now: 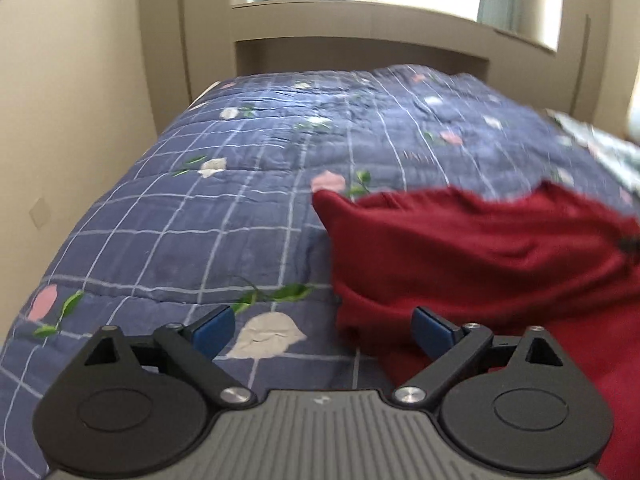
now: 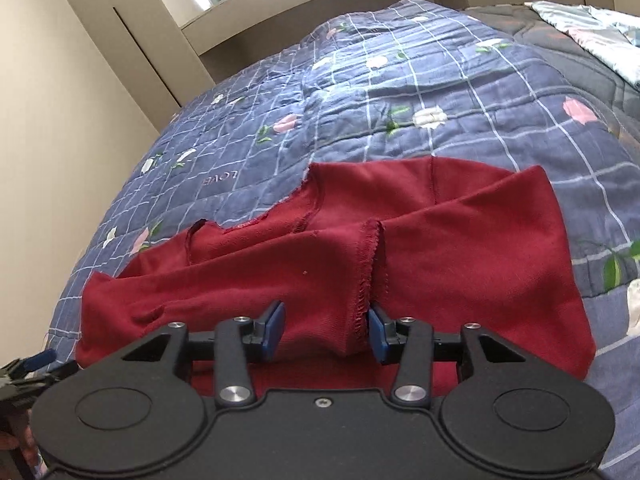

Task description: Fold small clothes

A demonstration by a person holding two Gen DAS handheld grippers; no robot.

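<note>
A dark red garment [image 2: 420, 240] lies bunched on a blue checked floral quilt [image 2: 360, 92]. In the left wrist view the garment [image 1: 480, 256] fills the right side. My left gripper [image 1: 324, 332] is open and empty, its right finger at the garment's left edge and its left finger over bare quilt [image 1: 180, 240]. My right gripper [image 2: 326, 330] is partly open, its blue pads [image 2: 276, 328] on either side of a hemmed fold of the garment. I cannot tell whether they pinch it. The left gripper shows at the left edge of the right wrist view [image 2: 28, 368].
The bed runs against a beige wall [image 1: 72, 100] on the left, with a beige headboard shelf [image 1: 360, 48] and a bright window behind. A light patterned cloth [image 2: 592, 28] lies at the far right of the bed.
</note>
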